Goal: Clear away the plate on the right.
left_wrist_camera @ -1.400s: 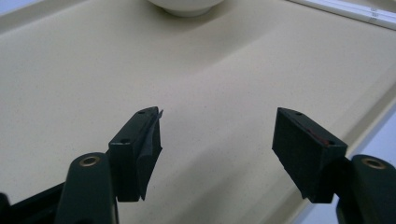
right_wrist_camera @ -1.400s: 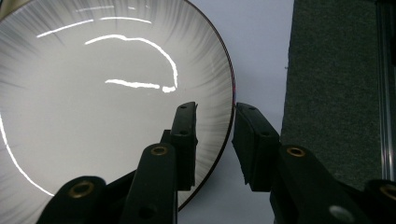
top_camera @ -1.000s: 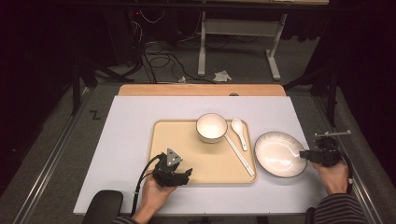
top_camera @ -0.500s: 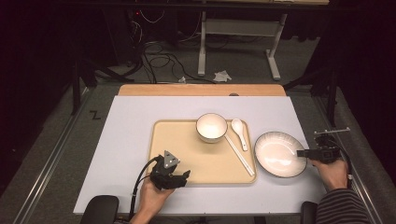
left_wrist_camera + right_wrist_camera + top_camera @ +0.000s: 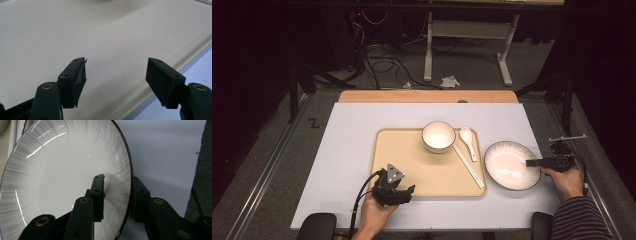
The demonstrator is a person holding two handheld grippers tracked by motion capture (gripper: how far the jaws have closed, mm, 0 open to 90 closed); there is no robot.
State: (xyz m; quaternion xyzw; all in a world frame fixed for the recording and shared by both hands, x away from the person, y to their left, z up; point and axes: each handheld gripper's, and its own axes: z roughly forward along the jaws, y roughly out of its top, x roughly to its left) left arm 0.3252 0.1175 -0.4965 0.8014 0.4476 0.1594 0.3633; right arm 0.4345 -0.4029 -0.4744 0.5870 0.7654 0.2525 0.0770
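From my station I take the tan tray (image 5: 412,165) as my landmark and read across from its left. My left gripper (image 5: 398,192) sits at the tray's near edge toward its left corner, and in the left gripper view (image 5: 116,72) its jaws stand wide apart over bare tray surface with nothing between them; against the earlier high views it has hardly shifted. On the tray's far right part stands a small white bowl (image 5: 438,136), and just right of it lies a white spoon (image 5: 468,143), bowl end away from me, handle slanting toward me. Beside the spoon a pair of white chopsticks (image 5: 469,167) runs along the tray's right side, their long axis slanting from near the bowl down toward the tray's near right corner. Just off the tray's right edge, on the white table (image 5: 352,150), rests the plate (image 5: 511,165), a round, shallow white dish with a dark rim and grey streaks, lying flat and facing up; being round it has no long axis I can name. My right gripper (image 5: 537,162) comes in level from the plate's right side, pointing left toward the tray. In the right gripper view (image 5: 117,195) one jaw lies over the plate's inside and the other outside below the rim, so they straddle the rim; the jaws have just been closing, and I cannot tell whether the pads press yet. Compared with a second ago, this gripper sits a little nearer to me, while the plate lies in the same spot.
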